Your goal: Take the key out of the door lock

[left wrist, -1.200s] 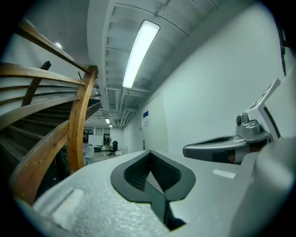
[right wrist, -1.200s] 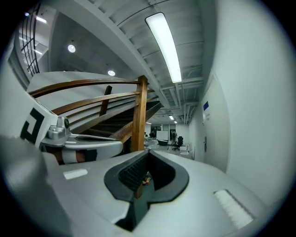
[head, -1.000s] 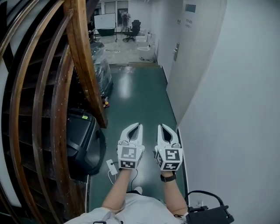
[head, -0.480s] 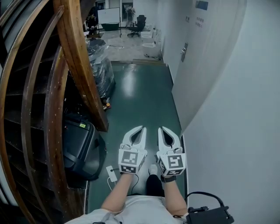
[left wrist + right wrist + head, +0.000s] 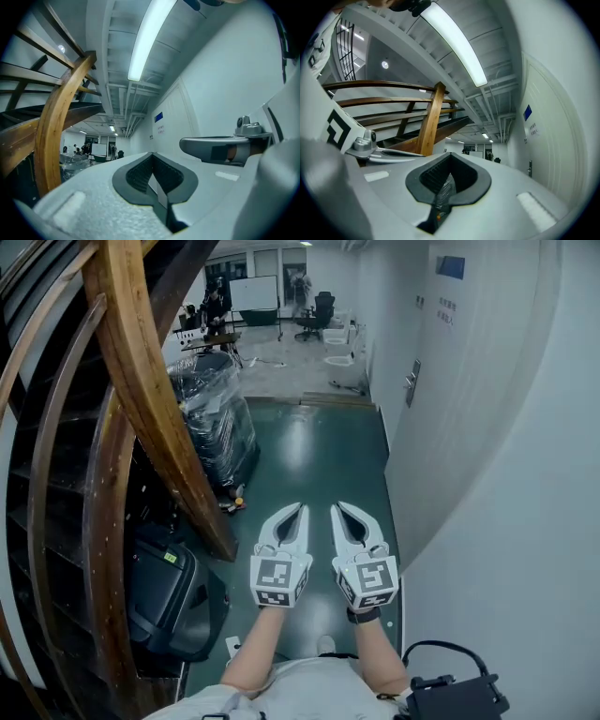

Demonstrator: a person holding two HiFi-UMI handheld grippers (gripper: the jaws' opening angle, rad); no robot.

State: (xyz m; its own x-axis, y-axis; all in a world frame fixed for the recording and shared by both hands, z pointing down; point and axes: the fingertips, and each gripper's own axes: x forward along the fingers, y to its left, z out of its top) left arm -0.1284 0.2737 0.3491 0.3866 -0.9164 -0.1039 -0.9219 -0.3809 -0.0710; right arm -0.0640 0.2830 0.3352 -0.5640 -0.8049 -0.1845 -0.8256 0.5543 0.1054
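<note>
Far ahead, the door handle (image 5: 411, 382) shows, any key too small to discern.

The right claw (image 5: 449, 157) is seen pointing along a corridor and slightly upward, its jaws brought together with nothing held between the dark ribbed pads. At the left edge, the left claw (image 5: 410, 152) is seen just beside it, with part of its marker cube. A long ceiling light (image 5: 457, 44) is lit overhead. A wooden post (image 5: 430, 123) and curved handrails (image 5: 393, 85) are shown on the left. On the white wall (image 5: 567, 122) to the right, a blue sign (image 5: 528, 112) and, lower down, a small door handle (image 5: 529, 168) are made out.
</note>
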